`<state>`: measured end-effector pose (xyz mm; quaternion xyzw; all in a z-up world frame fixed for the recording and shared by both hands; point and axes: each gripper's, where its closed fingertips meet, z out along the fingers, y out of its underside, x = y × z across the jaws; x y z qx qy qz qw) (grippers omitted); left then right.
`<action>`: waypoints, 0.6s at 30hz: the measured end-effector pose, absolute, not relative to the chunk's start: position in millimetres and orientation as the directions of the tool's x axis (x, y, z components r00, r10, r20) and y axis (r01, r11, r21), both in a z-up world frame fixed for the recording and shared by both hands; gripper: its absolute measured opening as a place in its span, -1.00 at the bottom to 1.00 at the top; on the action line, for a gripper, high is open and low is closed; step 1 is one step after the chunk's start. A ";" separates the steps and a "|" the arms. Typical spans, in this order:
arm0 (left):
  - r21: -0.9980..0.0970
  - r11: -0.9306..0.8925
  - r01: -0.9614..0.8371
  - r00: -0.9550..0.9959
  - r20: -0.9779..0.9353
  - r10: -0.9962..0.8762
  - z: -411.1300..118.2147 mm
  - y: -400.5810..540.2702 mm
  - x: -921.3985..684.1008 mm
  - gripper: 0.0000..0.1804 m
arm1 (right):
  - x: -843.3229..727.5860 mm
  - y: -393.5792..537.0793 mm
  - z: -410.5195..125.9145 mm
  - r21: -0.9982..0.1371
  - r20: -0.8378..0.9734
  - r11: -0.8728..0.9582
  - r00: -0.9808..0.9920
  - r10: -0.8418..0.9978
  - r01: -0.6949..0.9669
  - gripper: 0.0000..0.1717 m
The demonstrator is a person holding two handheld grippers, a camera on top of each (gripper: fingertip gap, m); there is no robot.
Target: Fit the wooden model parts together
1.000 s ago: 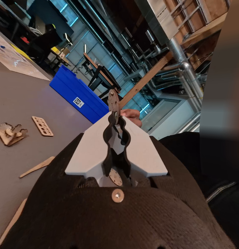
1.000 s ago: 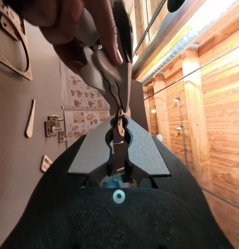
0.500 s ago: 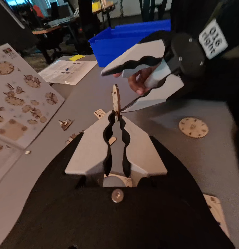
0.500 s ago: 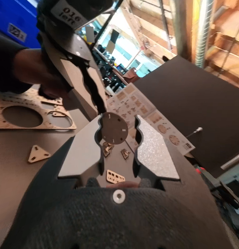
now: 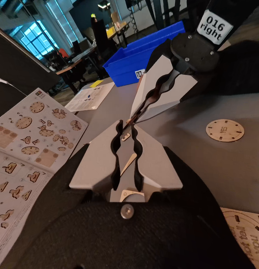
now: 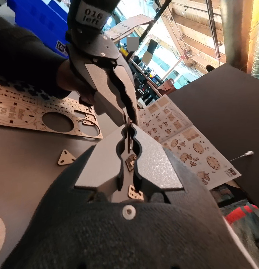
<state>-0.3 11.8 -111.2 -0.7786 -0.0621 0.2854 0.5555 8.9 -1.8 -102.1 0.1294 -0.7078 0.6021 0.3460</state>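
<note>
Grey table point(image 5: 213, 167) below — right hand-held gripper point(image 6: 128, 126) clamps an edge-on, seemingly wooden disc point(image 6: 128, 139).

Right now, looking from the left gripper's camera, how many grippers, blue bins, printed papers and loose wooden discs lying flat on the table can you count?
Grippers: 2 (left gripper, right gripper)
Blue bins: 1
Printed papers: 2 (open booklet, single sheet)
Loose wooden discs lying flat: 1
Total: 6

Two handheld grippers meet tip to tip.
The right gripper point(image 6: 128, 128) is clamped shut; the left gripper point(image 5: 126, 125), reaching toward 12 o'clock, stands slightly parted.
</note>
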 end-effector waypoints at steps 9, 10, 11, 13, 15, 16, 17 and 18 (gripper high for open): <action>-0.975 -0.196 -0.104 0.901 -0.175 0.396 -98.4 6.3 1.7 -0.89 | 8.3 9.3 -86.1 -0.845 0.534 0.128 -0.809 0.247 -0.519 -0.99; -0.979 -0.184 -0.087 0.909 -0.154 0.387 -98.9 6.4 2.2 -0.92 | 9.0 10.5 -87.3 -0.852 0.523 0.127 -0.820 0.233 -0.508 -0.99; -0.981 -0.178 -0.076 0.916 -0.139 0.376 -99.8 6.9 3.0 -0.97 | 10.2 11.3 -89.2 -0.857 0.515 0.127 -0.830 0.216 -0.499 -0.99; -0.980 -0.190 -0.061 0.926 -0.127 0.357 -105.0 8.9 4.2 -0.99 | 9.9 14.9 -96.2 -0.860 0.509 0.151 -0.838 0.196 -0.487 -0.99; -0.974 -0.223 -0.042 0.931 -0.119 0.345 -114.8 11.2 3.2 -0.98 | 6.7 23.8 -110.1 -0.862 0.498 0.209 -0.848 0.182 -0.462 -0.99; -0.970 -0.242 -0.022 0.937 -0.105 0.334 -121.2 12.9 3.3 -0.94 | 6.5 30.3 -117.8 -0.867 0.483 0.235 -0.858 0.176 -0.439 -0.99; -0.966 -0.260 0.002 0.944 -0.084 0.319 -127.9 15.2 4.0 -0.90 | 7.6 37.4 -125.8 -0.866 0.474 0.269 -0.865 0.169 -0.422 -0.99; -0.961 -0.277 0.027 0.952 -0.061 0.302 -134.7 18.0 5.6 -0.87 | 9.6 45.3 -134.3 -0.853 0.480 0.313 -0.863 0.159 -0.418 -0.99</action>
